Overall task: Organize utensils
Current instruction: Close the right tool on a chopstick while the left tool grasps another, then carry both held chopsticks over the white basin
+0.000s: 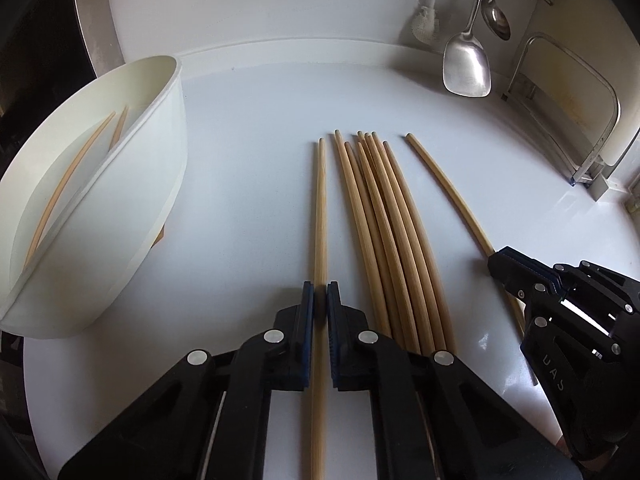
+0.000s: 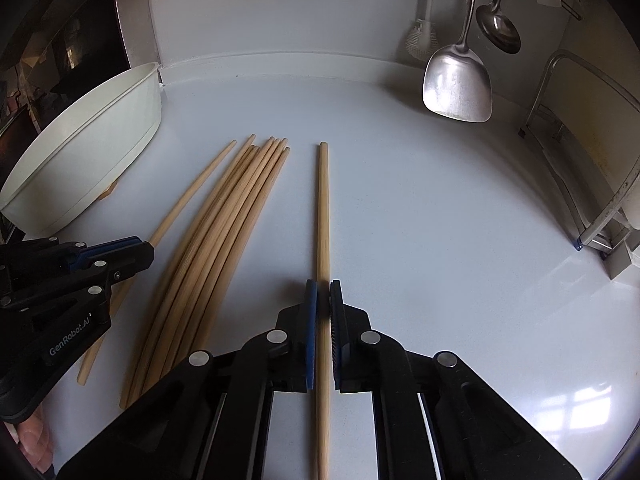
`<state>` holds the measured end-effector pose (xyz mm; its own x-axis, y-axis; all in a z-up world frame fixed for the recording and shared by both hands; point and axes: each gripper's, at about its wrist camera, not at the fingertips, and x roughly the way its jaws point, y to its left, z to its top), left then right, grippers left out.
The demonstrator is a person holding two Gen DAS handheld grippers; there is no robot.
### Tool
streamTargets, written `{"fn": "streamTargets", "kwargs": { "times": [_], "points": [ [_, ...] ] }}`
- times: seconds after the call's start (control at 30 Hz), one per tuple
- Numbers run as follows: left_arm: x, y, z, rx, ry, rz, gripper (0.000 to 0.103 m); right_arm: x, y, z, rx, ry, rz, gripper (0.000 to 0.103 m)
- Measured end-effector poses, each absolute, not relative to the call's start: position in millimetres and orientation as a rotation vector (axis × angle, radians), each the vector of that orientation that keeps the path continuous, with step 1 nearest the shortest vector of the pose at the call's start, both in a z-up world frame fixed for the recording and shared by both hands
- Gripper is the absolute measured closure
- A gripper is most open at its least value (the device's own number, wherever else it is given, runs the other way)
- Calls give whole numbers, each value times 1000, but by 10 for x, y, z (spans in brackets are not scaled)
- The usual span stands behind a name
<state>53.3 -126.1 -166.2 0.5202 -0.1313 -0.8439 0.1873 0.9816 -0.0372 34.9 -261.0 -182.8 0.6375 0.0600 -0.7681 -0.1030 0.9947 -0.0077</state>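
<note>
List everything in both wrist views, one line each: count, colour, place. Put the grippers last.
chopstick bundle: seven or so (they overlap), light wood, lying together mid-counter
left chopstick: one, light wood, apart on the bundle's left, between the left fingers
right chopstick: one, light wood, apart on the bundle's right, between the right fingers
holder: one, white, divided, far left, two chopsticks inside
spatula: one, steel, hanging back right
ladle: one, steel, hanging beside the spatula
brush: one, white, at the back wall
rack: one, metal, far right
counter: one, white
left gripper: black, blue pads, closed on the left chopstick
right gripper: black, blue pads, closed on the right chopstick
</note>
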Motion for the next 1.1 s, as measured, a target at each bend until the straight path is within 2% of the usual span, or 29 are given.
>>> {"fn": "streamTargets", "kwargs": {
  "times": [0.23,0.57,0.83,1.1],
  "points": [
    [507,-1164,-1460,58,1005,-224,96,266,-2634,-1638,20,868,65,97],
    [585,-846,-670,53,898,-278,96,192,-2386,-894,54,789,44,97],
    [774,-264,-202,48,843,-257,96,386,-1682,-357,35,730,104,97],
    [981,504,-157,33,847,-185,96,799,-921,-149,6,713,191,97]
  ]
}}
